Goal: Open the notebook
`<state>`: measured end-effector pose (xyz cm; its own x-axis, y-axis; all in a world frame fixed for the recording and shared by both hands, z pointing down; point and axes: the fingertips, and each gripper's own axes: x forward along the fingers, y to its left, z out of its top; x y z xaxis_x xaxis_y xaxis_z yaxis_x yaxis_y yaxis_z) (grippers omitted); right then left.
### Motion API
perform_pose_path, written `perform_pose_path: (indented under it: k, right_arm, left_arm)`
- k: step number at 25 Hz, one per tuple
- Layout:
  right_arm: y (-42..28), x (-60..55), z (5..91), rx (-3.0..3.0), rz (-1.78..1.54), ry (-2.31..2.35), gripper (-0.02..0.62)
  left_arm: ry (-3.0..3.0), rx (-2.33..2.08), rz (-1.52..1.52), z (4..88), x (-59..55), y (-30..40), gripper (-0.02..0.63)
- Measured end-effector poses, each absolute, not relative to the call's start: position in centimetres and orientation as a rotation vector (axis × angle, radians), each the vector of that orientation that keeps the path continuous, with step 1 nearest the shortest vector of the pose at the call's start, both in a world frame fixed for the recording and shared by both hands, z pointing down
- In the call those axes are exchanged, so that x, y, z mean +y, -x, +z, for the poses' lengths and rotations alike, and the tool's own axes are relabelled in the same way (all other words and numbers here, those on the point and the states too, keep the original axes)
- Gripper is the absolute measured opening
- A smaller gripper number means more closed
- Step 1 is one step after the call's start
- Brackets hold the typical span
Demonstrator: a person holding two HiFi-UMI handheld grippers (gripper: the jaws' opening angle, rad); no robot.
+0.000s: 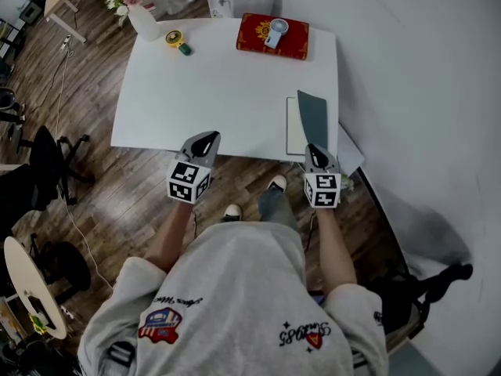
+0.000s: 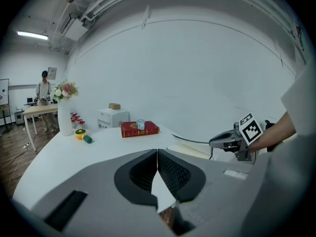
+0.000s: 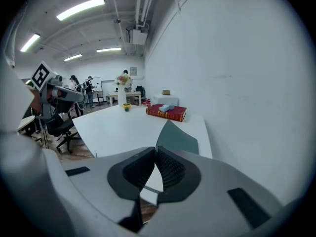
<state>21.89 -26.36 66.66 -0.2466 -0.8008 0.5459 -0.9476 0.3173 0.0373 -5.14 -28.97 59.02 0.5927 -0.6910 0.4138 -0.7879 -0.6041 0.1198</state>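
Observation:
The notebook [image 1: 295, 128] lies at the white table's [image 1: 219, 92] near right edge, its dark green cover [image 1: 311, 118] lifted and standing up from the white page. My right gripper [image 1: 315, 149] is shut on the near edge of that cover [image 3: 178, 138], which rises tilted just past its jaws [image 3: 155, 151]. My left gripper [image 1: 208, 138] hovers at the table's front edge, left of the notebook, shut with nothing in it [image 2: 157, 152]. In the left gripper view the notebook [image 2: 190, 149] and right gripper [image 2: 213, 143] show to the right.
At the table's far side lie a red book [image 1: 274, 39] with a small white fan [image 1: 275, 31] on it, a yellow-green object [image 1: 177, 41] and a vase of flowers [image 1: 139, 14]. A white wall runs along the right. An office chair [image 1: 47, 163] stands at the left.

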Motion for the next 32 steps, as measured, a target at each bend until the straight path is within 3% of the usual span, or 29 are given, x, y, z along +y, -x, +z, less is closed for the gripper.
perform_pose_path:
  k: [20, 32]
  right_arm:
    - [-34.4, -25.7, 63.1, -2.011, 0.559, -2.028, 0.023]
    - [-43.5, -25.0, 67.3, -1.811, 0.915, -2.306, 0.025]
  left_arm:
    - [-2.556, -1.115, 0.525, 60.4, -30.1, 1.4, 0.005]
    - [-2.559, -1.083, 0.57, 61.3, -31.8, -0.7, 0.005]
